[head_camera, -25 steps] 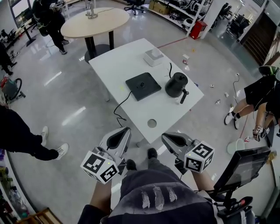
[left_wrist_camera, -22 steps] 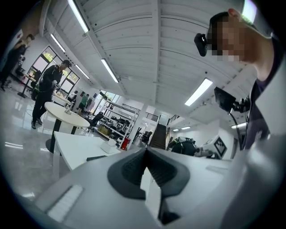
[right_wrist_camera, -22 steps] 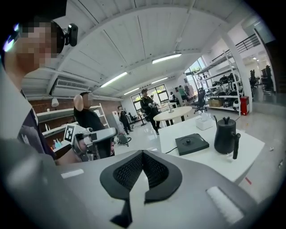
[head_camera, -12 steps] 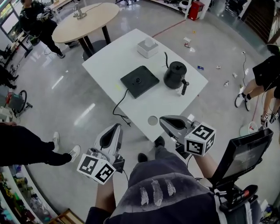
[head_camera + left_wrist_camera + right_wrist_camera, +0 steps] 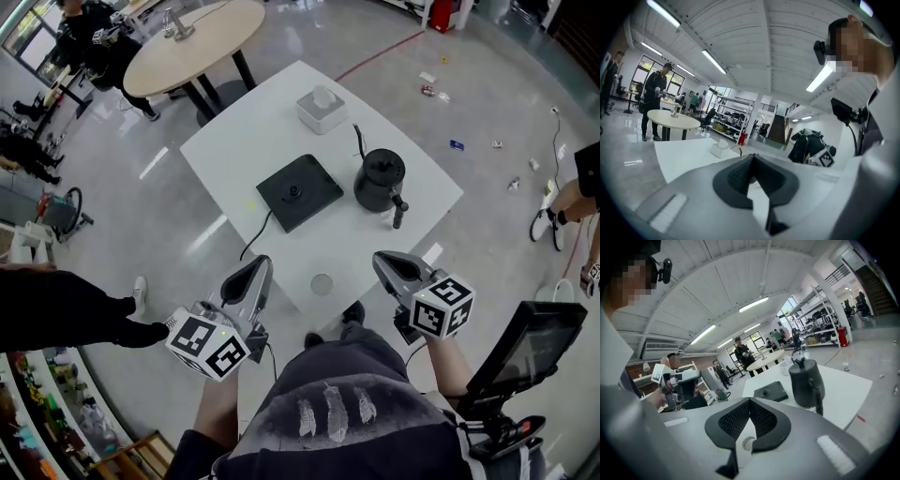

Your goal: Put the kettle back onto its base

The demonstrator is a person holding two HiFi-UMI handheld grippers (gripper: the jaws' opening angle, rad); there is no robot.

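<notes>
A black kettle (image 5: 379, 180) with a thin spout stands on the white table (image 5: 234, 150), just right of its flat black square base (image 5: 299, 192); the two are apart. In the right gripper view the kettle (image 5: 806, 379) rises ahead to the right and the base (image 5: 771, 391) lies left of it. My right gripper (image 5: 382, 261) hovers at the table's near edge, short of the kettle, shut and holding nothing. My left gripper (image 5: 259, 266) hangs by the near left edge, its fingertips together (image 5: 752, 158), also with nothing in it.
A white box (image 5: 322, 108) sits at the table's far side, and a cord (image 5: 255, 234) runs from the base off the near edge. A round hole (image 5: 322, 283) marks the tabletop near me. A round wooden table (image 5: 192, 47) and people stand beyond.
Both grippers have come forward to the white table's near edge. The kettle and base have not moved.
</notes>
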